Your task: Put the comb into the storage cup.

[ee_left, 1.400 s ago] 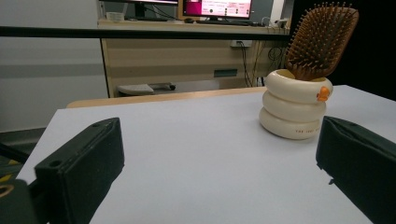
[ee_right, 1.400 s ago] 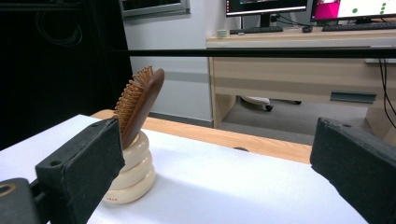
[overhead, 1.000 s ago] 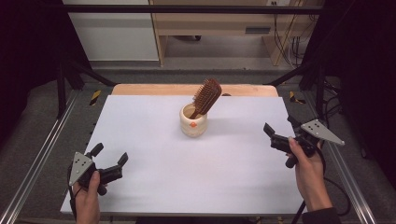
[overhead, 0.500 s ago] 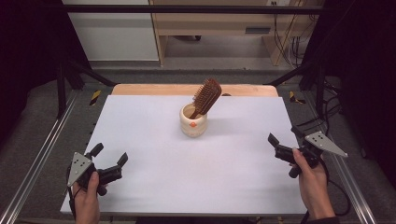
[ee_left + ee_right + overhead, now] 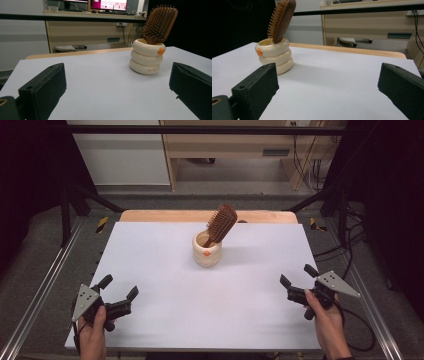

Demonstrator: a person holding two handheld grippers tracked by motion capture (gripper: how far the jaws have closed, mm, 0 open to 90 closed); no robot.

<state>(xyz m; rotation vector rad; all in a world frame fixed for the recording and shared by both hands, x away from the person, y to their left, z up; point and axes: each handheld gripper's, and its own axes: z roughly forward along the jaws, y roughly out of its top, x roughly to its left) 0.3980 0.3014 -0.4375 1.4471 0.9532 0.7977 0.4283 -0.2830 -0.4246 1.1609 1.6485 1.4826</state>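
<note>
A cream ribbed cup [image 5: 207, 250] stands upright near the middle back of the white table [image 5: 165, 295]. A wooden paddle hairbrush [image 5: 221, 223] leans in it, handle down, head tilted to the right. The cup [image 5: 147, 59] and brush [image 5: 160, 23] appear ahead in the left gripper view, and the cup [image 5: 275, 58] and brush [image 5: 282, 18] appear at the left in the right gripper view. My left gripper [image 5: 119, 290] sits open near the front left corner. My right gripper [image 5: 298, 275] sits open near the right edge. Both hold nothing.
A wooden strip [image 5: 150, 215] runs along the table's back edge. Metal frame rails [image 5: 40, 290] flank the table on both sides. A desk [image 5: 240, 150] and cables stand beyond the table on the floor.
My right gripper has drawn back toward the front right and come down a little. The left gripper, cup and brush have stayed put.
</note>
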